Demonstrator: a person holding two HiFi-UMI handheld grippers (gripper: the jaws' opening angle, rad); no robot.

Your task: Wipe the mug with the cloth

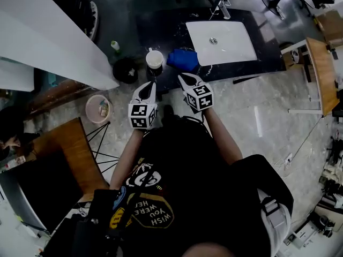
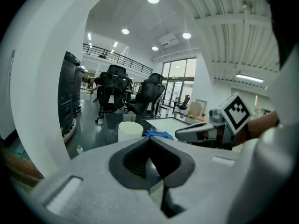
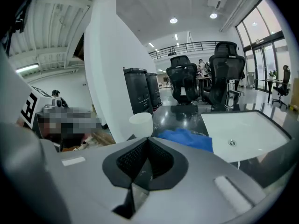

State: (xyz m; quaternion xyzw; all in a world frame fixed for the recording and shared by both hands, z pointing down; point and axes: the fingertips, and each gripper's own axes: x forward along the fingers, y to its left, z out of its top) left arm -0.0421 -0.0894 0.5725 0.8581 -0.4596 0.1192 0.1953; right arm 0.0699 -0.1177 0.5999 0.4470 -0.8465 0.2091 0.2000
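Observation:
A white mug (image 1: 154,59) stands on the dark counter (image 1: 161,28), with a crumpled blue cloth (image 1: 183,59) just to its right. Both grippers hover short of the counter's near edge, side by side. My left gripper (image 1: 151,84) sits below the mug, jaws shut and empty. My right gripper (image 1: 184,78) is below the cloth, also shut with nothing in it. In the left gripper view the mug (image 2: 130,130) and cloth (image 2: 158,134) lie ahead, with the right gripper (image 2: 187,133) at the right. The right gripper view shows the mug (image 3: 141,123) and cloth (image 3: 187,138) ahead.
A white sink basin (image 1: 221,42) with a tap (image 1: 222,7) is set in the counter right of the cloth. A dark round bin (image 1: 126,70) and a small bottle (image 1: 114,45) stand left of the mug. A white wall slab (image 1: 48,31) runs along the left.

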